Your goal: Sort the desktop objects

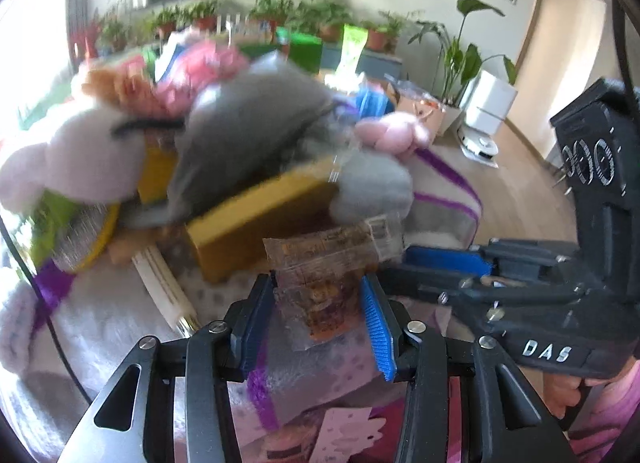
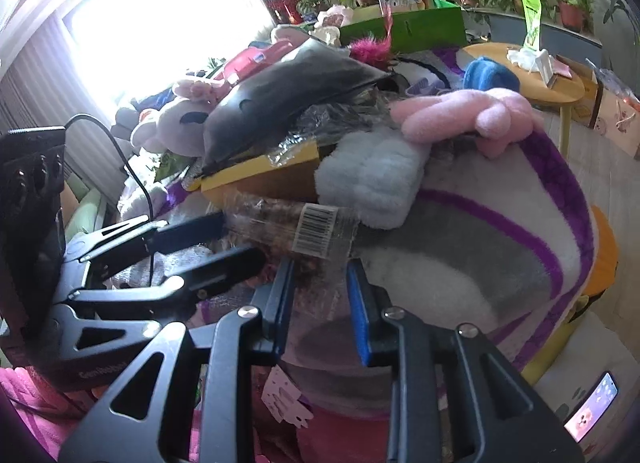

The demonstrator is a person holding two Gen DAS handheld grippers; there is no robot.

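A clear snack packet (image 1: pixel 320 291) with brown pieces inside and a barcode label (image 2: pixel 316 229) lies at the front of a heap of toys. In the left wrist view my left gripper (image 1: pixel 316 319) has its blue pads against both sides of the packet's near end. My right gripper (image 1: pixel 400 267) reaches in from the right to the packet's other end. In the right wrist view the right gripper (image 2: pixel 320 295) is shut on the packet just below the barcode, and the left gripper (image 2: pixel 240 239) holds its left end.
Behind the packet lie a yellow box (image 1: pixel 256 215), a grey plush shark (image 1: pixel 248 119), a white plush (image 1: pixel 80 159) and a pink plush (image 2: pixel 460 111), all on a white, grey and purple blanket (image 2: pixel 500 223). A round wooden table (image 2: pixel 568 97) stands beyond; a phone (image 2: pixel 592 403) lies lower right.
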